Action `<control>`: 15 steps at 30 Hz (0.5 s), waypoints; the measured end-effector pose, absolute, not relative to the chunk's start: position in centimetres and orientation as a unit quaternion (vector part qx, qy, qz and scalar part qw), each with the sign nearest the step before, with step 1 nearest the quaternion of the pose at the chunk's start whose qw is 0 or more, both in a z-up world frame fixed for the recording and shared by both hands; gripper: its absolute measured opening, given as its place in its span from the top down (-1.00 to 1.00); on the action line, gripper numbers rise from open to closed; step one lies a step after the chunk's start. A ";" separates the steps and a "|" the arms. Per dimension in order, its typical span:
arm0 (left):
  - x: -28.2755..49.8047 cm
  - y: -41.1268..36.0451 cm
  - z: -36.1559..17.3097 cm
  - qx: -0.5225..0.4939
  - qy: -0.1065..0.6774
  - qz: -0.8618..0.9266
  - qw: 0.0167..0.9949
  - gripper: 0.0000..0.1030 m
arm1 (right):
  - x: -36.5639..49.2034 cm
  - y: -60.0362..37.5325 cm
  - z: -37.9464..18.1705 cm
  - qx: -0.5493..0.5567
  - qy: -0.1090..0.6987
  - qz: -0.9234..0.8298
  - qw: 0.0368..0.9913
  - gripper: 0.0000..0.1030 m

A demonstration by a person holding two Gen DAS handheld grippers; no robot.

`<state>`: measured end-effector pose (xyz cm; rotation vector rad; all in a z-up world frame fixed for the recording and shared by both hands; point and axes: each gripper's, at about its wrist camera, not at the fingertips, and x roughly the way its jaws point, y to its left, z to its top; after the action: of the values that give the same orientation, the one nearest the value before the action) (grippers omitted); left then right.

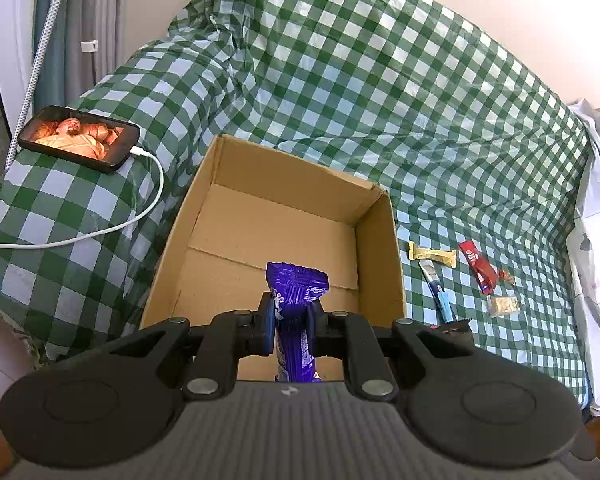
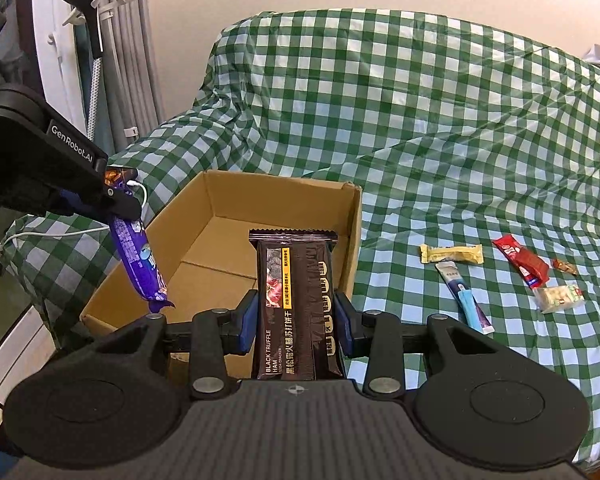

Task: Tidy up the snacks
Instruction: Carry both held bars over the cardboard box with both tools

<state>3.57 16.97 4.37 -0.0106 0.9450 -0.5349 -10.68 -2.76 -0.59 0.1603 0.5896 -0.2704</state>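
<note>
Above the open cardboard box (image 1: 274, 236) on a green-checked bed (image 1: 380, 100), the left tongs (image 1: 291, 322) pinch a purple snack pack (image 1: 296, 300) and the right tongs (image 2: 296, 322) pinch a dark cracker packet (image 2: 294, 304) — both best lowered well inside the walls before letting go. Loose snacks (image 2: 500, 276) wait just beside the box; a charging phone (image 1: 80, 138) lies clear — nothing blocks the drop.

A phone (image 1: 80, 138) (screen lit) lies on the checked cloth (image 1: 380, 100); its white cable (image 1: 100, 232) trails left.
</note>
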 end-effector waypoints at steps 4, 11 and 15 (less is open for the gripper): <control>3.9 16.7 4.1 -0.004 0.452 -0.253 0.855 0.68 | -10.2 -2.8 -0.8 0.079 0.292 -0.130 0.944 0.21; 4.3 16.5 3.6 -0.004 0.456 -0.253 0.853 0.68 | -9.8 -2.8 -0.9 0.078 0.298 -0.126 0.943 0.21; 4.4 16.5 3.5 -0.005 0.457 -0.252 0.853 0.68 | -9.8 -2.8 -0.9 0.078 0.298 -0.126 0.943 0.21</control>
<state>4.44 16.47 3.53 -0.0095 0.9619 -0.5313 -9.75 -2.76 -0.90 0.1594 0.6073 -0.2574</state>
